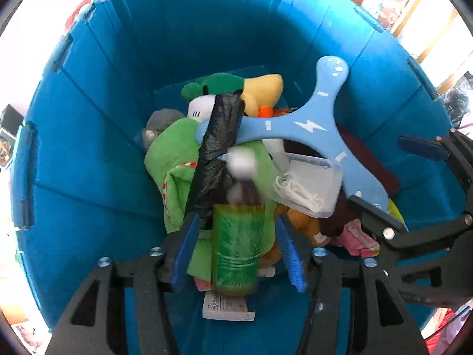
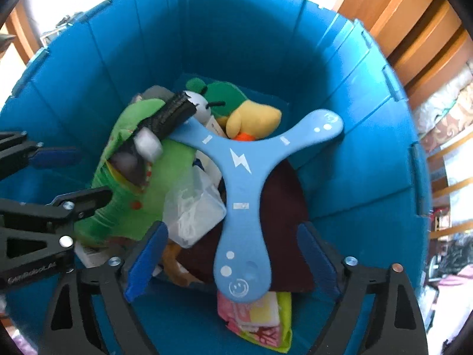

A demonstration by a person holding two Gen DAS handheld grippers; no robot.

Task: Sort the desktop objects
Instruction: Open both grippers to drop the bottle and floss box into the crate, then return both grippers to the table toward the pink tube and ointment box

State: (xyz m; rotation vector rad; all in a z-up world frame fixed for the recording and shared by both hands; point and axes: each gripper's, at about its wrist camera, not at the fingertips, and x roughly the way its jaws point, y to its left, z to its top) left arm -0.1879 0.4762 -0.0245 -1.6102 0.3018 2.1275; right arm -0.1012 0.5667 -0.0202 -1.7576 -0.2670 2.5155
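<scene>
— Both grippers are pointing down into the blue bin (image 1: pixel 88 148), aren't they? What's nearest the left gripper (image 1: pixel 236 248)?

— A green bottle (image 1: pixel 236 251), lying between its blue pads. The jaws are parted, with a gap showing on each side of the bottle, so it is released, not squeezed. Under the bottle's near end there's a small white box (image 1: pixel 229 310) on the bin floor.

— And the right gripper (image 2: pixel 233 261)?

— Spread wide, holding nothing. One arm of the blue three-armed boomerang (image 2: pixel 239 177) lies between its fingers, untouched, on top of the pile. Below that tip sits a pink and yellow cloth (image 2: pixel 260 316).

— Further in?

— A clear plastic box (image 1: pixel 310 189) with something white inside, cord perhaps; it's too blurred to say. Beside it a green stuffed toy (image 2: pixel 130 201), and a roll of black bags (image 1: pixel 215 148) leaning across it. At the far wall of the bin, a plush duck (image 2: pixel 245 115) with a green head and yellow bill.
</scene>
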